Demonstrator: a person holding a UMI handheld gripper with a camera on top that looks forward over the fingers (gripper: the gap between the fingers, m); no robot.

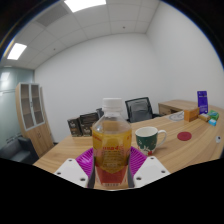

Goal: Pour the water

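Note:
A clear plastic bottle (111, 135) with a white cap, amber liquid and a yellow and red label stands upright between my fingers, raised above the wooden table (190, 140). My gripper (111, 160) is shut on it, the purple pads (90, 158) pressing its lower sides. Just to the right and beyond the bottle sits a white mug (148, 137) with a green logo, upright on the table.
Farther right on the table lie a red coaster (184, 135), a purple box (203, 100) and small items (213, 118). Black office chairs (138, 106) stand behind the table. A wooden shelf (33, 115) stands at the left wall.

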